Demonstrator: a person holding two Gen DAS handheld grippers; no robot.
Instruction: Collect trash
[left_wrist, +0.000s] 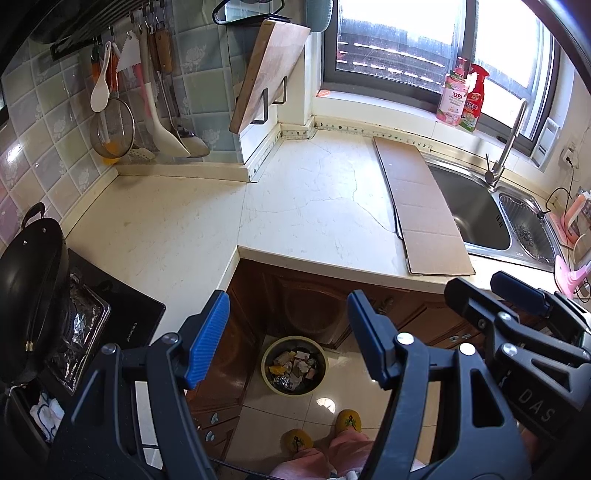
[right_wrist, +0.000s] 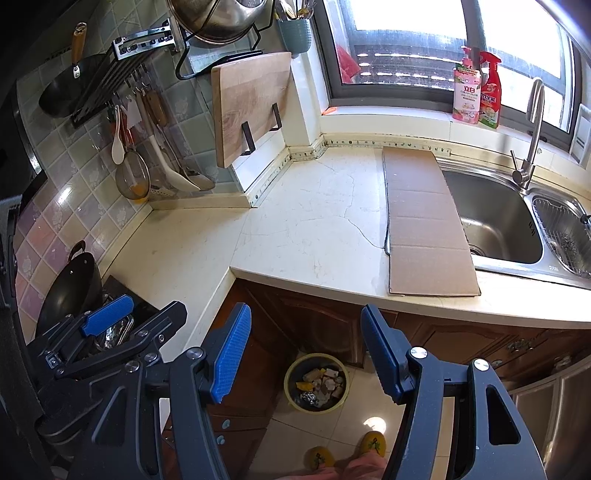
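A yellow-rimmed trash bin (left_wrist: 294, 365) stands on the floor by the counter corner, holding paper scraps, foil and other trash; it also shows in the right wrist view (right_wrist: 317, 382). My left gripper (left_wrist: 291, 336) is open and empty, held high above the bin. My right gripper (right_wrist: 306, 350) is open and empty too, also above the bin. Each gripper shows at the edge of the other's view: the right one (left_wrist: 495, 291), the left one (right_wrist: 136, 310). The white counter (left_wrist: 306, 199) bears a flat cardboard sheet (left_wrist: 421, 206).
A steel sink (right_wrist: 491, 218) with a tap lies right of the cardboard. A black wok (left_wrist: 29, 295) sits on the stove at left. A cutting board (right_wrist: 251, 107) and hanging utensils (left_wrist: 147, 103) line the wall. Two bottles (right_wrist: 476, 88) stand on the sill. Slippered feet (left_wrist: 321, 428) stand by the bin.
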